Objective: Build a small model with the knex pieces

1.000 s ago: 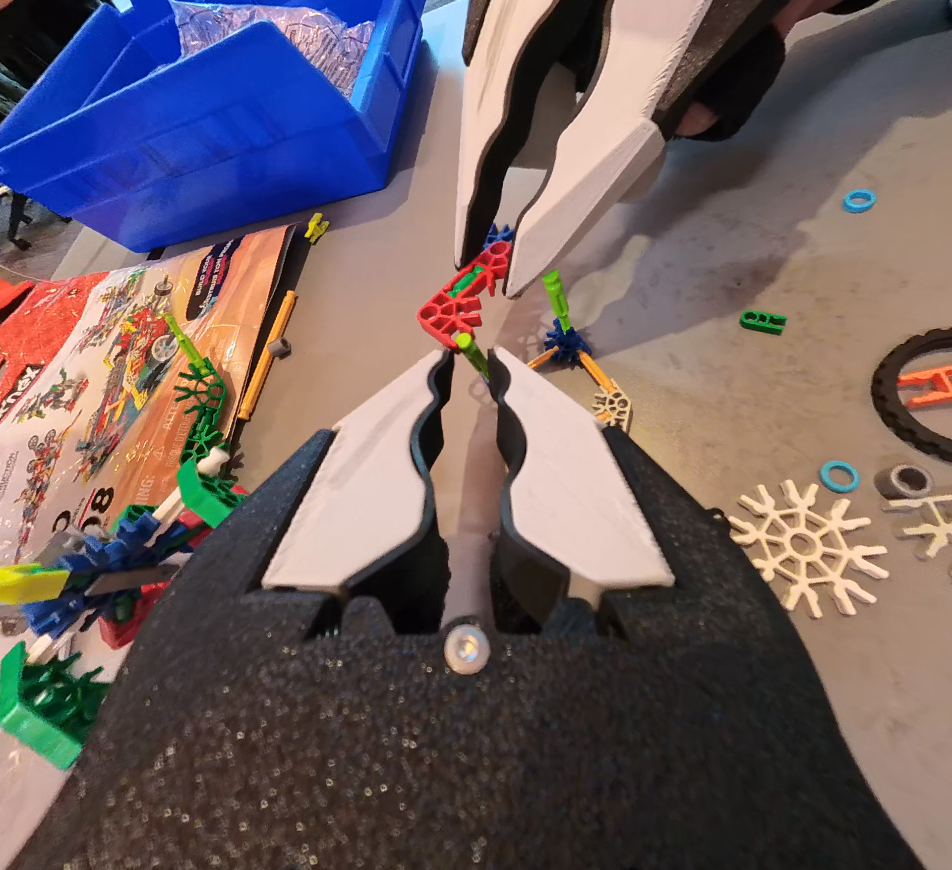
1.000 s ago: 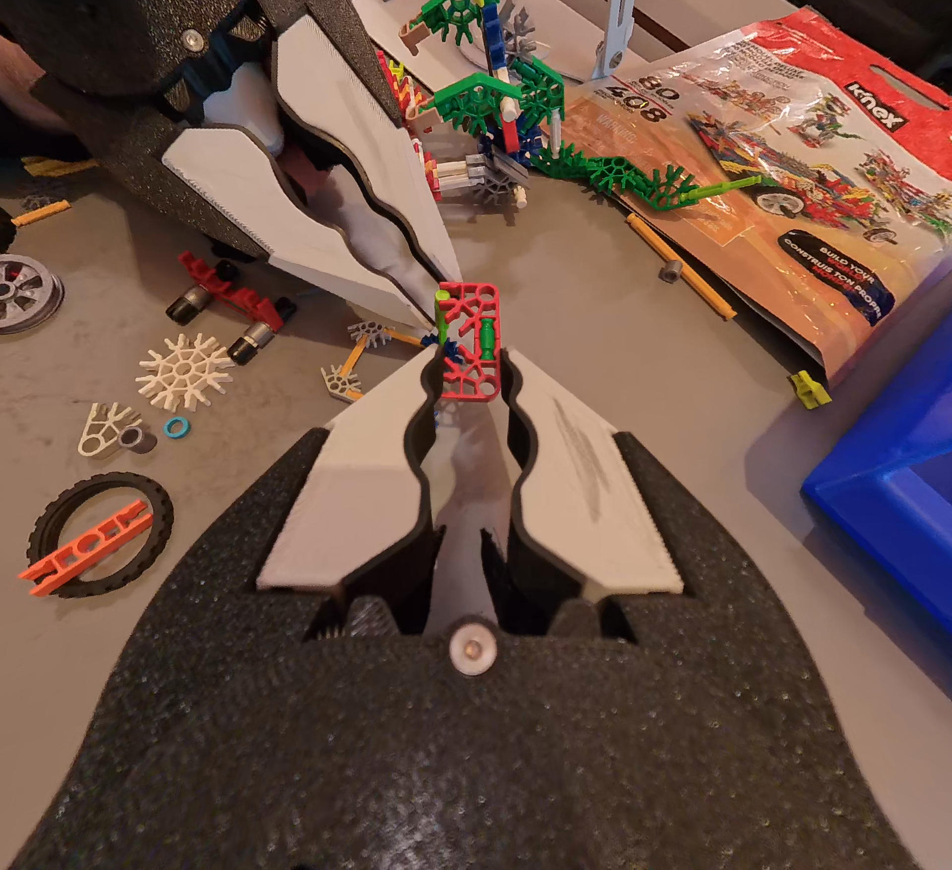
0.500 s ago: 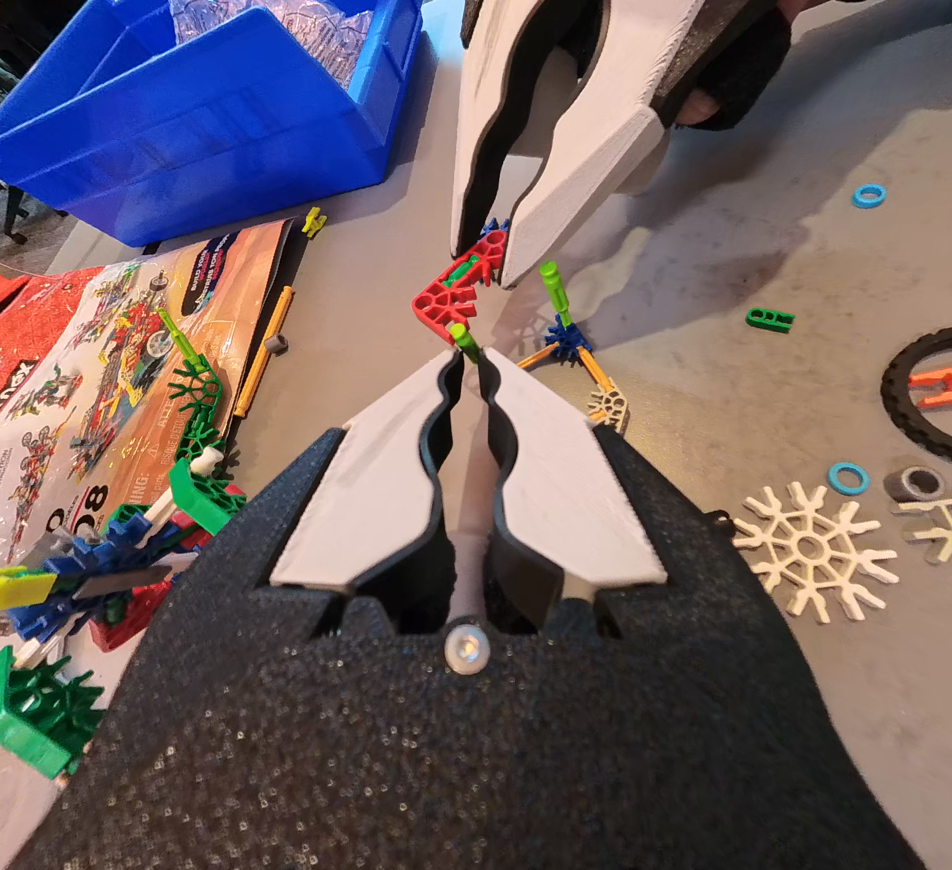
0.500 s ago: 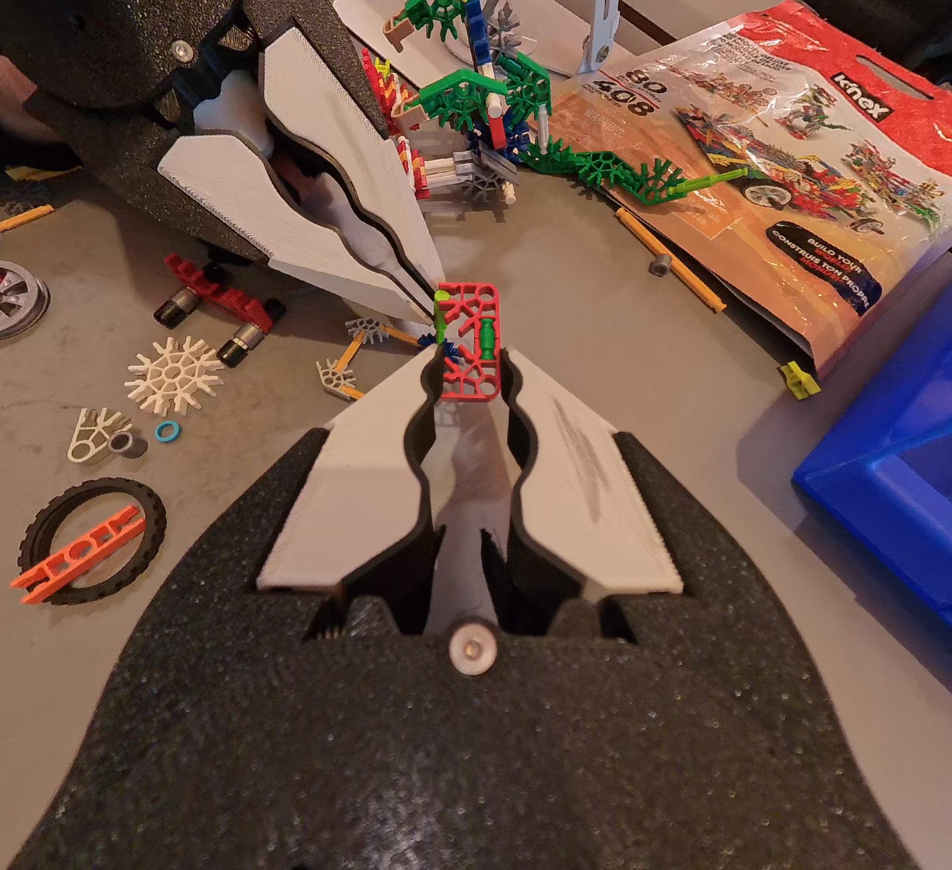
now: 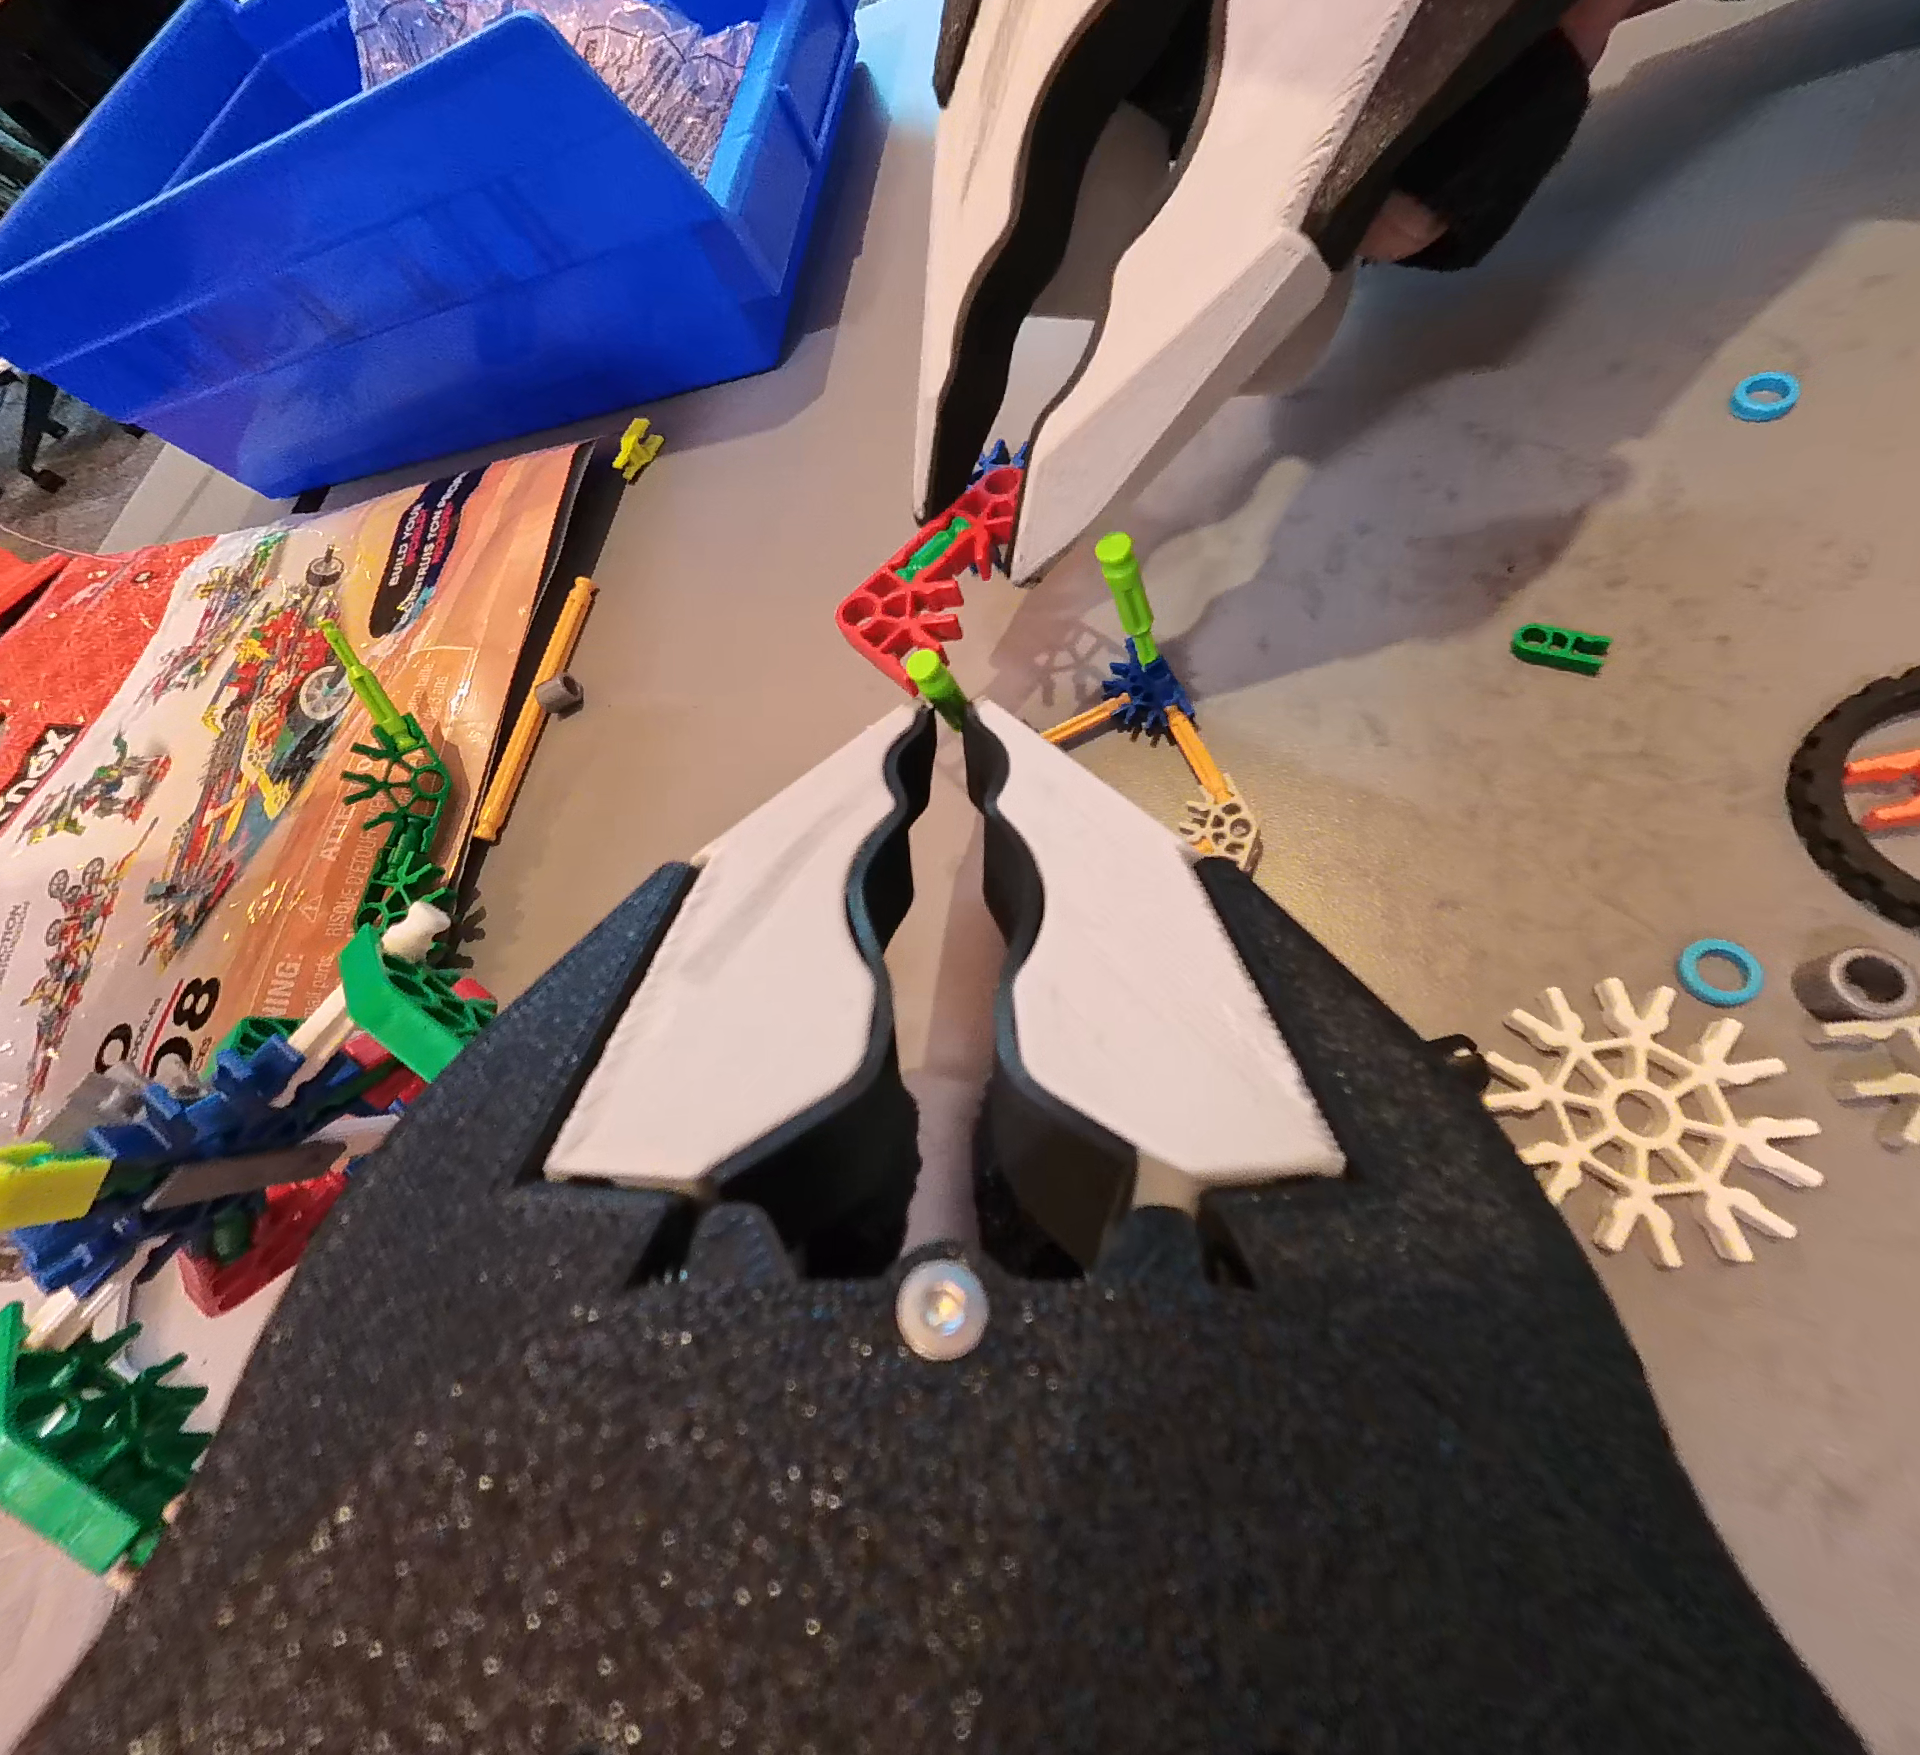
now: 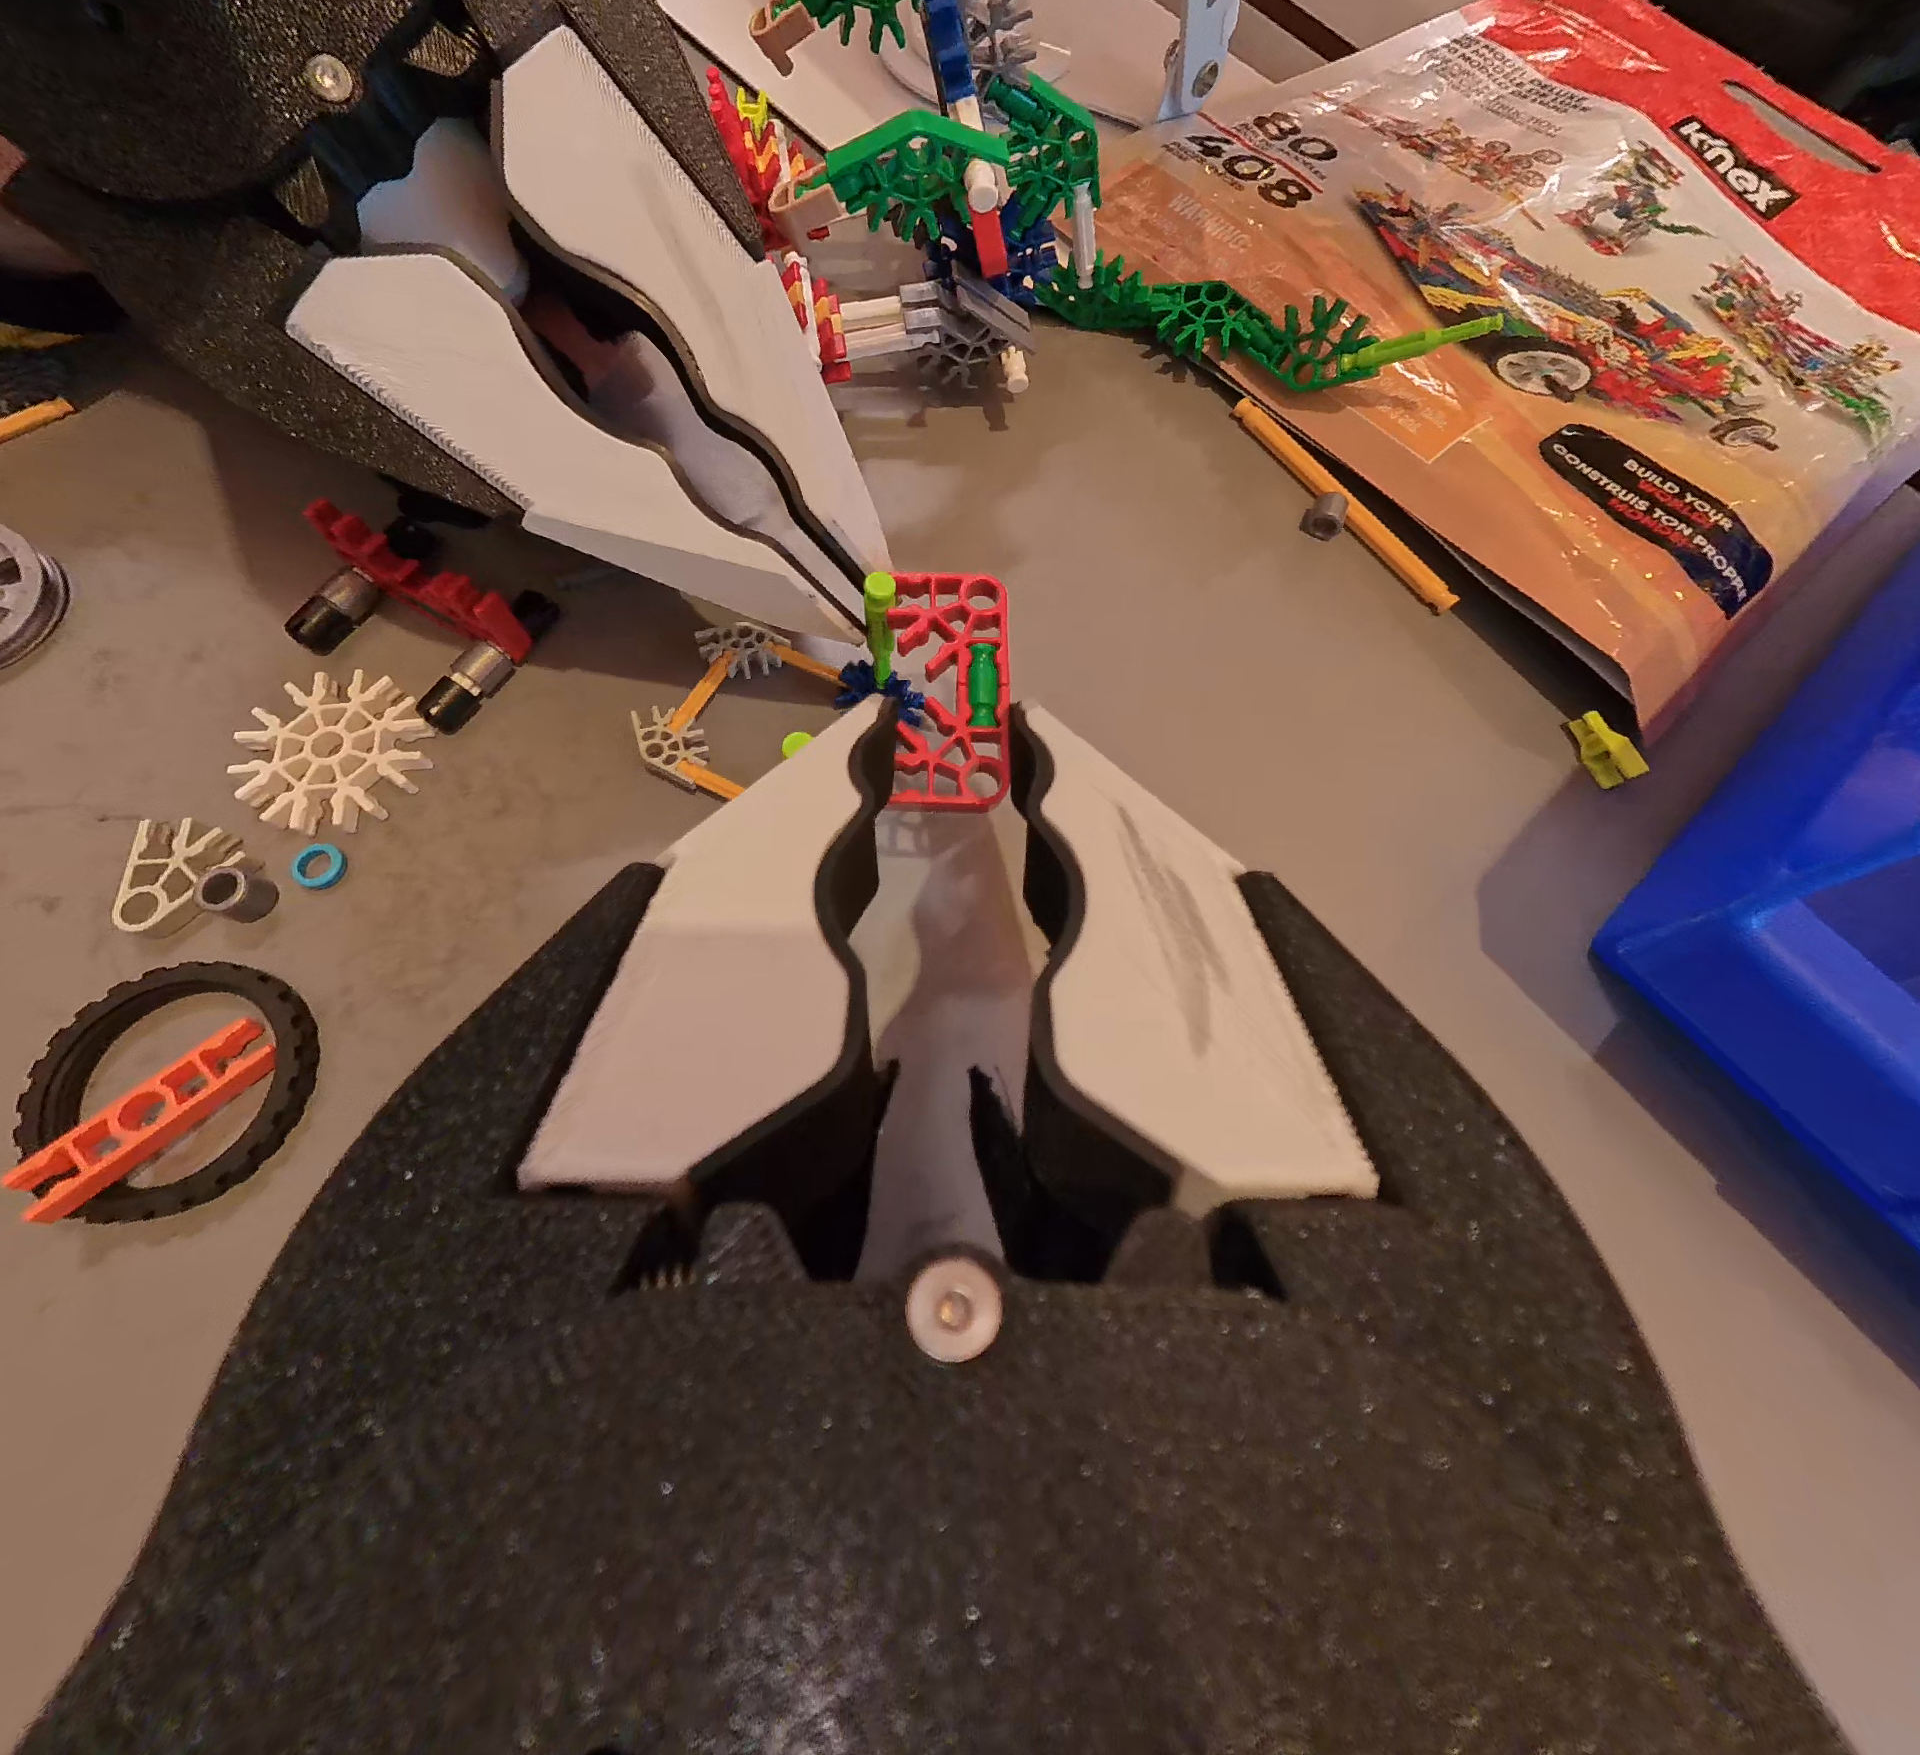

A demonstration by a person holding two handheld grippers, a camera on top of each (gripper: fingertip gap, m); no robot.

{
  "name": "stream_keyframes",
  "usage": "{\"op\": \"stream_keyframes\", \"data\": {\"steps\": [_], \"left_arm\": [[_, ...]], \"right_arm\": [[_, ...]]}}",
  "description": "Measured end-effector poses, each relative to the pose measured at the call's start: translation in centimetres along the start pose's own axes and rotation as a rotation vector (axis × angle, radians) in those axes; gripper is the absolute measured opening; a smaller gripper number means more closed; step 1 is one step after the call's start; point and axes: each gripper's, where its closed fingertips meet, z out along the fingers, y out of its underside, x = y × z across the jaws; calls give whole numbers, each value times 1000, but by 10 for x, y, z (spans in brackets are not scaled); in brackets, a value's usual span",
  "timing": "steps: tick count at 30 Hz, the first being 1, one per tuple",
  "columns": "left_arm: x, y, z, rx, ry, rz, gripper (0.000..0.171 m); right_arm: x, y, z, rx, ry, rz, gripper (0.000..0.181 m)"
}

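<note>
My left gripper (image 5: 945, 716) is shut on a light green rod (image 5: 925, 671), whose tip pokes out beyond the fingertips. My right gripper (image 6: 951, 741) is shut on a red right-angle connector (image 6: 951, 687) that carries a short dark green rod (image 6: 982, 682). The two grippers face each other tip to tip above the table. In the right wrist view the left gripper (image 6: 862, 609) holds the light green rod (image 6: 879, 625) against the red connector's left edge. In the left wrist view the right gripper (image 5: 977, 542) holds the red connector (image 5: 914, 593) just beyond the rod tip.
A blue connector (image 5: 1143, 697) with an upright green rod (image 5: 1127, 593) and yellow rods lies just beside the tips. A blue bin (image 5: 416, 251), a printed bag (image 6: 1558, 282), a built model (image 6: 935, 199), a white snowflake connector (image 5: 1647, 1118) and a black tyre (image 6: 166, 1087) lie around. Left and right tips are no more than a few centimetres apart.
Almost nothing. Both grippers stay shut on their pieces, and the rod tip stays at the red connector's edge. Both views have shifted very slightly.
</note>
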Motion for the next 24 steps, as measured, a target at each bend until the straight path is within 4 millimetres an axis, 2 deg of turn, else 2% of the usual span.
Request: {"op": "stream_keyframes", "data": {"steps": [9,24], "left_arm": [[-9,-2,-3,4,-41,5,17],[-6,-4,-6,-1,9,31,24]], "right_arm": [[-1,-1,0,5,-2,-11,20],[-7,-5,-1,21,-9,-62,20]]}}
